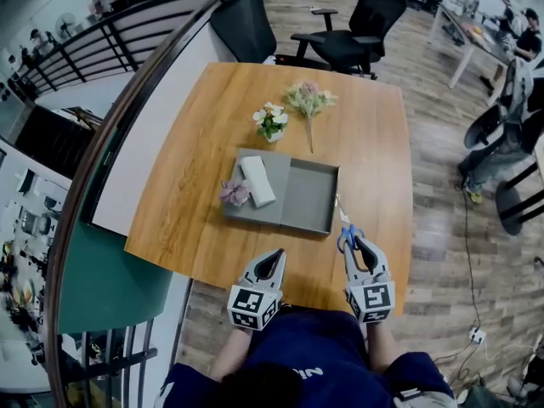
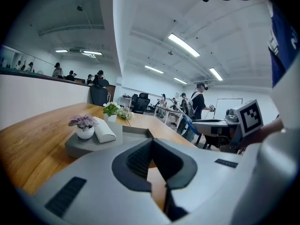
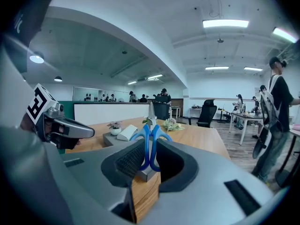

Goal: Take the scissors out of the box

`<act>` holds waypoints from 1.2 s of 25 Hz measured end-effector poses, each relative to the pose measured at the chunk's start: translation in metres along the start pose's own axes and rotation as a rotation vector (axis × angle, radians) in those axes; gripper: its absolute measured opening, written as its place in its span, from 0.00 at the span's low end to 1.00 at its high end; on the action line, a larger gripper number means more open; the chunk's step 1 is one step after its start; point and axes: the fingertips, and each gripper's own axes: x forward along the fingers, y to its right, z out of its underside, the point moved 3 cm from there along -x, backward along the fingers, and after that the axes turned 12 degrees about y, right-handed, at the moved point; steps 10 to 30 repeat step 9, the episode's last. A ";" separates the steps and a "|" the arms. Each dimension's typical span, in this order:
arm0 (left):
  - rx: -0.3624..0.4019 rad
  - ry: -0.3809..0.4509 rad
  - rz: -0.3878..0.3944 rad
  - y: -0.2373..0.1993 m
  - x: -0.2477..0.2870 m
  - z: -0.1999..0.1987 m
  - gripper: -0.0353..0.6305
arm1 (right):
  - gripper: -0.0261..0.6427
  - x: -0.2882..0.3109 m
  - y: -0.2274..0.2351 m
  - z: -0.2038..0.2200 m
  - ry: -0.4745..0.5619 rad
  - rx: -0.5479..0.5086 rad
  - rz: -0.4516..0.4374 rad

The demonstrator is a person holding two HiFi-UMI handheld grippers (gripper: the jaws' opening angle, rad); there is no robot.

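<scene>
Clamping the scissors [image 3: 149, 144] beside the box [image 1: 310, 195] is the right tool [image 1: 358, 245] (left tool [image 1: 274, 258] clenched, empty).

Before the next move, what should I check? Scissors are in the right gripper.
1. Right gripper jaws on scissors: ok, blue handles clamped.
2. Scissors outside box: ok, they sit past its right edge.
3. Blade tip clear of that edge: cannot tell, it is very close.
4. Left gripper out of the way: ok, shut, empty, apart from the box.
5. Bare table right of the box for set-down: ok.
6. Pot in the box upright: ok.
</scene>
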 end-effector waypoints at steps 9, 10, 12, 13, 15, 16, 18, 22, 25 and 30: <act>0.062 -0.009 0.008 0.002 0.000 0.000 0.06 | 0.17 0.006 0.000 0.003 -0.011 -0.019 -0.012; 0.062 -0.009 0.008 0.002 0.000 0.000 0.06 | 0.17 0.006 0.000 0.003 -0.011 -0.019 -0.012; 0.062 -0.009 0.008 0.002 0.000 0.000 0.06 | 0.17 0.006 0.000 0.003 -0.011 -0.019 -0.012; 0.062 -0.009 0.008 0.002 0.000 0.000 0.06 | 0.17 0.006 0.000 0.003 -0.011 -0.019 -0.012; 0.062 -0.009 0.008 0.002 0.000 0.000 0.06 | 0.17 0.006 0.000 0.003 -0.011 -0.019 -0.012; 0.062 -0.009 0.008 0.002 0.000 0.000 0.06 | 0.17 0.006 0.000 0.003 -0.011 -0.019 -0.012; 0.062 -0.009 0.008 0.002 0.000 0.000 0.06 | 0.17 0.006 0.000 0.003 -0.011 -0.019 -0.012; 0.062 -0.009 0.008 0.002 0.000 0.000 0.06 | 0.17 0.006 0.000 0.003 -0.011 -0.019 -0.012; 0.062 -0.009 0.008 0.002 0.000 0.000 0.06 | 0.17 0.006 0.000 0.003 -0.011 -0.019 -0.012; 0.062 -0.009 0.008 0.002 0.000 0.000 0.06 | 0.17 0.006 0.000 0.003 -0.011 -0.019 -0.012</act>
